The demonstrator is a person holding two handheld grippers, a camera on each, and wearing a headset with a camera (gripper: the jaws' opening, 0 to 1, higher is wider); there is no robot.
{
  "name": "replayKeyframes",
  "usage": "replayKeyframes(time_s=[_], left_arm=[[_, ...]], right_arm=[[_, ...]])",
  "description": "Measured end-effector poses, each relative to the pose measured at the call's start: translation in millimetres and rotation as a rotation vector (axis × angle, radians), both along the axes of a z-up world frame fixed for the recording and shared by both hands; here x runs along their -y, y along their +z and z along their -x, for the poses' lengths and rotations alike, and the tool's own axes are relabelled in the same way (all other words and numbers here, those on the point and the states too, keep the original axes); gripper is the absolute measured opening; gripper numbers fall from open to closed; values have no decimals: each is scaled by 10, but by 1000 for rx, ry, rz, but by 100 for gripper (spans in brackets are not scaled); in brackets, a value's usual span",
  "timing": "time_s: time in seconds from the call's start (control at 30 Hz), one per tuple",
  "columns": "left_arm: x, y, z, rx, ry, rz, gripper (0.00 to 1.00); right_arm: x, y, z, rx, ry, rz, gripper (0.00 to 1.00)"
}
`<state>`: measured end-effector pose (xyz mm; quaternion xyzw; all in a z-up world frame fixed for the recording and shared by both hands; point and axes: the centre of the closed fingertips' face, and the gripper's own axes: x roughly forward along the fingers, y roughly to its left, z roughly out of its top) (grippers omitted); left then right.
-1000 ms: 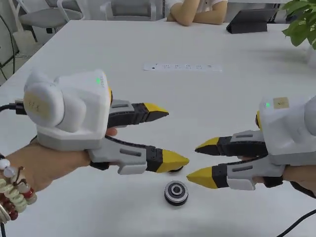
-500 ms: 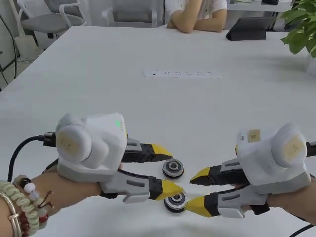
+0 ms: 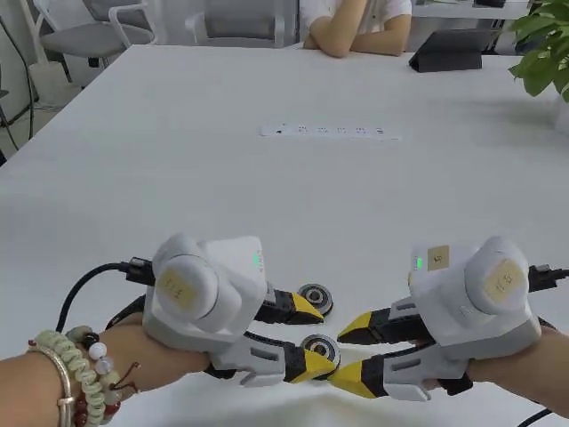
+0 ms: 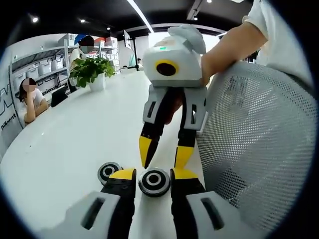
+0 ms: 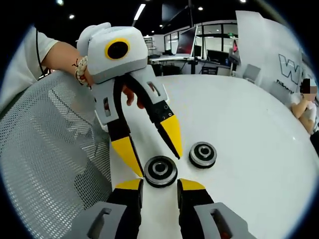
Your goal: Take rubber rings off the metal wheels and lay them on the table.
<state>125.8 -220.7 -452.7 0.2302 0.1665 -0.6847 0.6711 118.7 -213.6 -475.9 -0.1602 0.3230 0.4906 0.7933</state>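
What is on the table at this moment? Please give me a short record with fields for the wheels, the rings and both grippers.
surface: white table
near wheel: lies flat, between the two grippers
far wheel: lies flat, apart from the near one, untouched
rubber rings: a dark ring seems to sit on each wheel, none taken off yet
left gripper: open, fingers on either side of the near wheel
right gripper: open, fingertips just short of the near wheel, facing the left gripper
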Motion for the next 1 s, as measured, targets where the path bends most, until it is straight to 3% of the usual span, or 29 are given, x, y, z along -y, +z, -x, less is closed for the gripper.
replayKeyframes(time_s=[0.07, 0.3, 0.57, 0.8, 1.0], left_arm=[[-21, -35, -12, 17, -5, -20, 22], [-35, -18, -70, 3, 28, -4, 16], [-41, -57, -35, -16, 23, -11, 13], [-43, -64, -2, -3, 4, -25, 8], [-45, -72, -8, -16, 14, -22, 8]], right_arm=[[5, -9, -5, 1, -4, 4, 24], [12, -16, -26, -1, -21, -2, 21], [-10, -51, -8, -5, -14, 7, 20], [-10, -49, -17, 0, -15, 5, 20], [-11, -45, -17, 5, -10, 6, 19]])
